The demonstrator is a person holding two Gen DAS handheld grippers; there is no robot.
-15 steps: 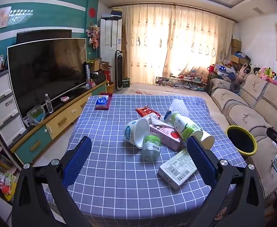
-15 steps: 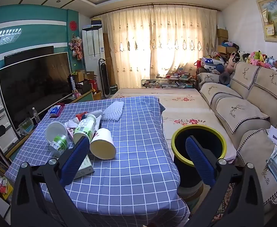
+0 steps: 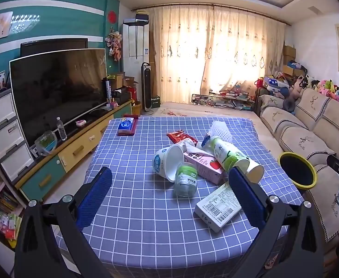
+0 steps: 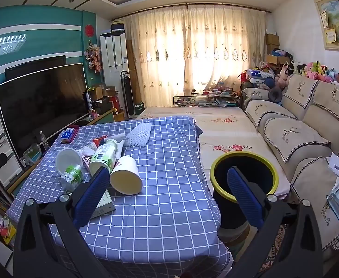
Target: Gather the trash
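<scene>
Nothing has shifted since the earlier frame: the left gripper [image 3: 169, 197] hangs spread and empty over the checked tablecloth [image 3: 132, 227] with its trash pile [image 3: 199, 162] ahead, the right gripper [image 4: 167, 192] equally released between paper cup [image 4: 126, 176] and yellow-rimmed bin [image 4: 243, 159].

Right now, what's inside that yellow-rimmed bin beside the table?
The bin looks dark inside; no trash shows in the part visible. The right tool's finger covers part of its opening, and the bottom can't be seen.
</scene>
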